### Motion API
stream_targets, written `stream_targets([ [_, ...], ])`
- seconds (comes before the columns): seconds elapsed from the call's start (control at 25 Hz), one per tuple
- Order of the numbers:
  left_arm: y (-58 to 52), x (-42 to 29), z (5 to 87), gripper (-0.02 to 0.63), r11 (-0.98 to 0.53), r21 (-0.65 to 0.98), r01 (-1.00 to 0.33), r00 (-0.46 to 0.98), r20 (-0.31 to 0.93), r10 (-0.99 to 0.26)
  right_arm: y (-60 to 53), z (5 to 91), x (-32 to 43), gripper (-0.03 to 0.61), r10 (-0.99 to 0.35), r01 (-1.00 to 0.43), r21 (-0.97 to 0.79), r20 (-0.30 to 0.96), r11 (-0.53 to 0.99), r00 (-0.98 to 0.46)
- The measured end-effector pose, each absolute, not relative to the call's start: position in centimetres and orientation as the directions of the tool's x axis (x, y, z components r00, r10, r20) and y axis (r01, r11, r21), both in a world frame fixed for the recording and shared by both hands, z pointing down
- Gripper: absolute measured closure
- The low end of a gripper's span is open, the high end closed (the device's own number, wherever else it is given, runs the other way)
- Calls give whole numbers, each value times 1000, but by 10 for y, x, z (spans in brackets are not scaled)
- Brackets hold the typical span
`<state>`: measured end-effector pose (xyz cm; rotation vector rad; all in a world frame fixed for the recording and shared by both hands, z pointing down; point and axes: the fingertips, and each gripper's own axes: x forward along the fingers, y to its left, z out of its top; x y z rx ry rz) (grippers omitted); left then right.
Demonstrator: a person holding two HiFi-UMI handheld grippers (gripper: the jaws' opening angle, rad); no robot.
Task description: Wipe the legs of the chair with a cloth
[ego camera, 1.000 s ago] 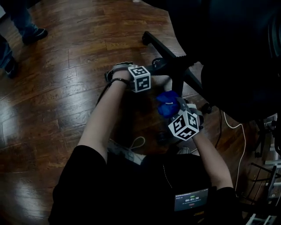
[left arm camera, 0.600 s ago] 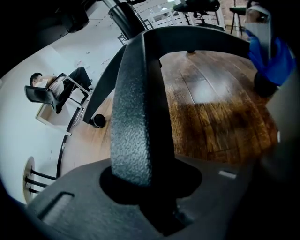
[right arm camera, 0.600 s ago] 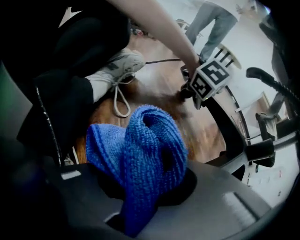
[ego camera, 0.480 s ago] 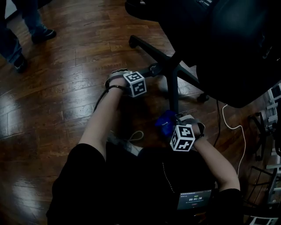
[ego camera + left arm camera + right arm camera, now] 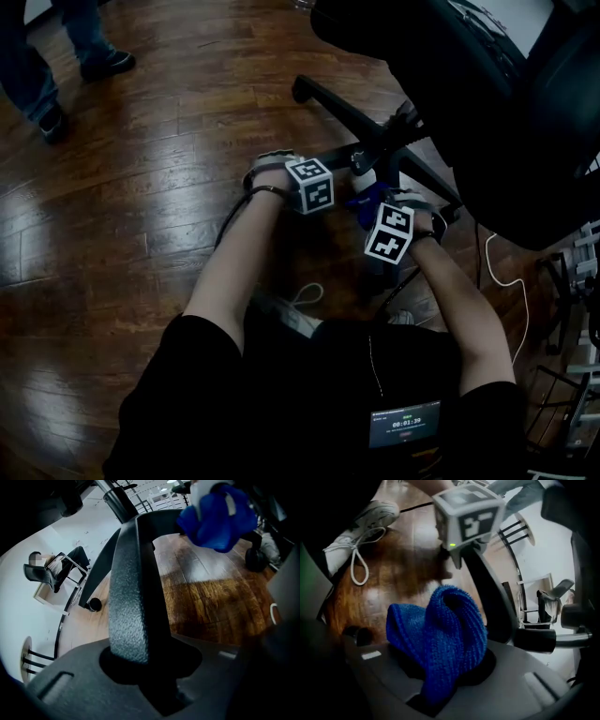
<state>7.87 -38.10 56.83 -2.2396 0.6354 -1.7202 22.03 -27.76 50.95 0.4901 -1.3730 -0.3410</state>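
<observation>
The left hand-held gripper [image 5: 330, 169] reaches to a black chair leg [image 5: 343, 154] above the dark wooden floor [image 5: 122, 216]. Just beside it, the right hand-held gripper [image 5: 380, 212] has a blue cloth [image 5: 367, 199] at its front. Another person's shoes [image 5: 105, 64] stand at the top left.

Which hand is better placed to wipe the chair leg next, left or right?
Right: its tool grips the blue cloth close to the chair leg, while the left tool is clamped on that leg, apparently steadying it.
</observation>
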Motion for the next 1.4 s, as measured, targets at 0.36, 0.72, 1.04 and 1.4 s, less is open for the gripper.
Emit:
stream_targets([
  [0.36,-382,78,567,495,-862,-468,-192,212,838,-503,-335,489,216,488,-610,-99,628,776,772,163],
  [0.72,-384,77,569,495,-857,-477,-196,206,834,-512,-178,529,217,488,-383,-7,389,909,921,168],
  [1.04,-384,77,569,495,-853,-480,-202,200,833,-516,-151,539,222,489,-363,4,367,916,930,171],
  [1.4,-383,76,566,495,-846,-492,-205,189,828,-528,-307,503,221,491,-555,-40,571,809,820,194],
])
